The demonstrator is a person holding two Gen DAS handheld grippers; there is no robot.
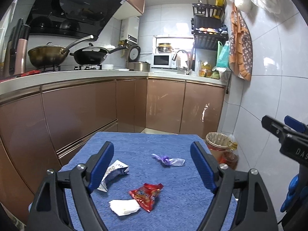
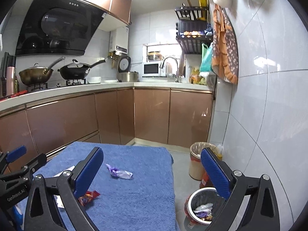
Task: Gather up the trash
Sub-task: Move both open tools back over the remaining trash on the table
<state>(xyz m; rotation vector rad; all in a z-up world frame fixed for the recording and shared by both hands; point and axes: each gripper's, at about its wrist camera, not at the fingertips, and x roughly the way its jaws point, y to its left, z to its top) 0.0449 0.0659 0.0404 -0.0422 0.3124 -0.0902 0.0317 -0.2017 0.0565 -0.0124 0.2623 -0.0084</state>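
Several pieces of trash lie on a blue towel-covered table [image 1: 173,196]: a red snack wrapper [image 1: 147,193], a white crumpled tissue [image 1: 124,207], a white and blue packet [image 1: 113,173] and a purple and clear wrapper [image 1: 169,160], which also shows in the right wrist view [image 2: 119,172]. My left gripper [image 1: 152,163] is open above the table, empty. My right gripper [image 2: 152,171] is open and empty over the table's right edge. A small bin [image 2: 202,206] with trash inside stands on the floor at the right.
A taller lined bin [image 2: 198,161] and an oil bottle [image 1: 231,156] stand by the tiled wall. Brown cabinets [image 1: 96,111] and a counter with woks, a rice cooker, a microwave and a sink lie beyond the table.
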